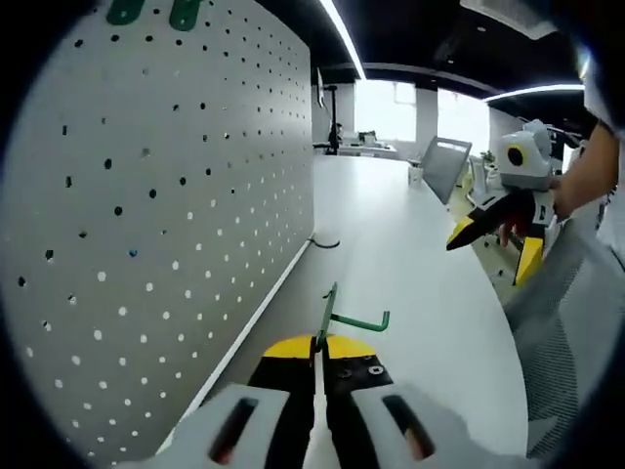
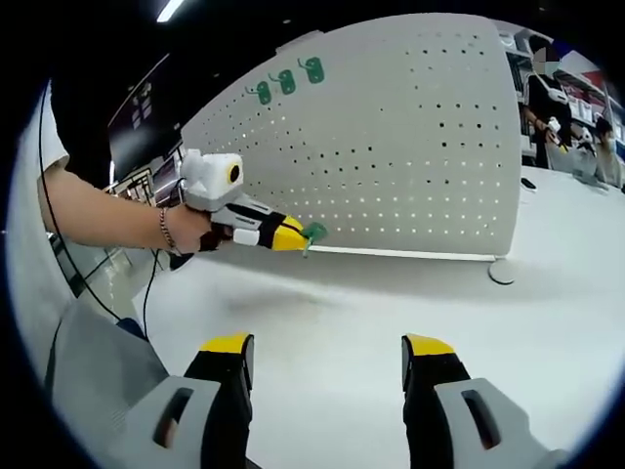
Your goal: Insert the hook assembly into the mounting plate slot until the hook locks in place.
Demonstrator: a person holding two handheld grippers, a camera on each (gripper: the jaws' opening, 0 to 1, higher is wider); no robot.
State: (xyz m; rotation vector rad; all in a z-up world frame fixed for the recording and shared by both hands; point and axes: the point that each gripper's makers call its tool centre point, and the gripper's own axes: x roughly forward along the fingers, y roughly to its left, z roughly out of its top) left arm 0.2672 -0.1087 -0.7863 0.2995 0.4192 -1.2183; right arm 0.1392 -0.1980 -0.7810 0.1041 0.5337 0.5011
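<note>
The left claw (image 1: 317, 366) is clamped shut on a green hook (image 1: 344, 319), held just above the white tabletop (image 1: 410, 264) near the pegboard (image 1: 166, 215). The right claw (image 2: 327, 357) hangs wide open, empty. The hook looks not yet inserted; lining up and locking remain.

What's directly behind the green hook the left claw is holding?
Behind the green hook, held in the left claw, stands the white pegboard, with three green pieces near its top. The hook's shank is hidden between the jaws.
</note>
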